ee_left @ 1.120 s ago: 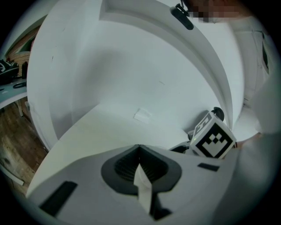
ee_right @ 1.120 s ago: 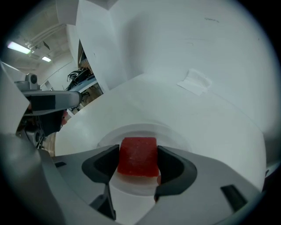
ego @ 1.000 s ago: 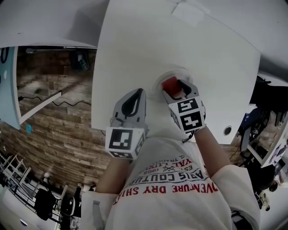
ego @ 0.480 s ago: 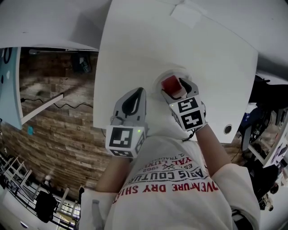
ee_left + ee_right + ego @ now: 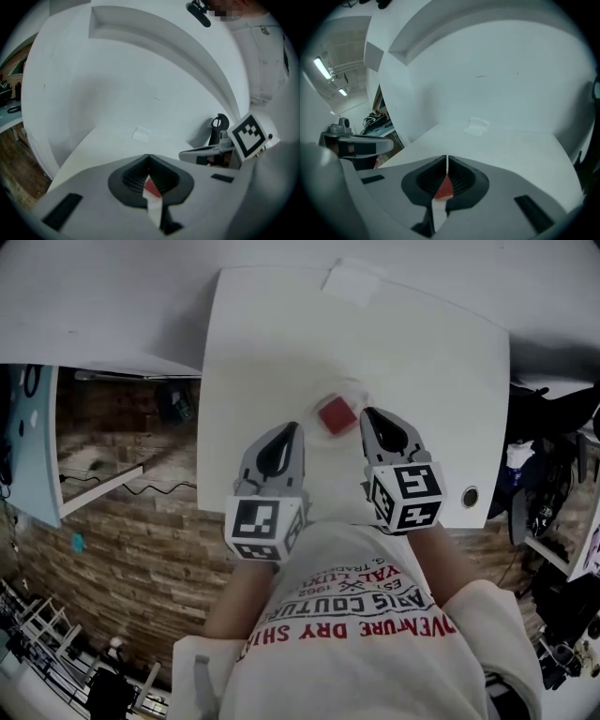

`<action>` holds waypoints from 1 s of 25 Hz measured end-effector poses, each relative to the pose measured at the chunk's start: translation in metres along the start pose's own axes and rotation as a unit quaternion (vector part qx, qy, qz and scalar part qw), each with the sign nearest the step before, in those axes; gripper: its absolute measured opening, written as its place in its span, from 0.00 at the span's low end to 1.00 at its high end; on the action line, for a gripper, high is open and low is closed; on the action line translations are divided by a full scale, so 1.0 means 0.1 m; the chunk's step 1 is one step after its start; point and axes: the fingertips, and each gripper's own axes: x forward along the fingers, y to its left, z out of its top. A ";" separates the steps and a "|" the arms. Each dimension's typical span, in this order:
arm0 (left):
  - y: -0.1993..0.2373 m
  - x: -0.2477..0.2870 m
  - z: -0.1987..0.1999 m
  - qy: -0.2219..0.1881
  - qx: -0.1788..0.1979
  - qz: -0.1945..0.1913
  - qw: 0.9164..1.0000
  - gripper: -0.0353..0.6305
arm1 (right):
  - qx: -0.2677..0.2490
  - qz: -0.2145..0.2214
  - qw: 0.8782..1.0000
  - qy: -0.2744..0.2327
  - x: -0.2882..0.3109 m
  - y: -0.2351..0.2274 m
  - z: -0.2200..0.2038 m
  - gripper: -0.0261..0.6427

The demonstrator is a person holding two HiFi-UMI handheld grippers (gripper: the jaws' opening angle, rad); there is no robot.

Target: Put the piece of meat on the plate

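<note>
Left claw (image 5: 287, 432) is being held low over the white surface (image 5: 422, 352), near its front edge. Its jaws are being pressed together and nothing is being gripped between them. In the left gripper view a sliver of red is being shown through the opening behind the closed tips, lying below the claw rather than in it.

Just to the right of that claw, the piece of meat (image 5: 335, 415), a red cube, is being carried by the plate (image 5: 362, 394), a pale round dish hardly standing out from the surface. The meat is being touched by neither claw; it is lying between the two. Beyond the plate, at the far edge of the surface, a small white slip (image 5: 352, 282) is lying flat, well apart from the dish.

Further right, the right claw (image 5: 370, 418) is being held just beside the plate. Its jaws are being closed down to a hairline slit with nothing between them. The same red is being glimpsed beneath them in the right gripper view. Near the front right corner a round hole (image 5: 469, 495) is being seen in the surface. Below both claws, a white shirt (image 5: 356, 615) with red print is being shown.
</note>
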 end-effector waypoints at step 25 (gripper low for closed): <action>-0.77 -0.47 1.01 -0.134 0.117 -0.026 0.984 0.06 | -0.019 -0.034 0.977 -0.212 -1.34 -0.06 0.86 0.06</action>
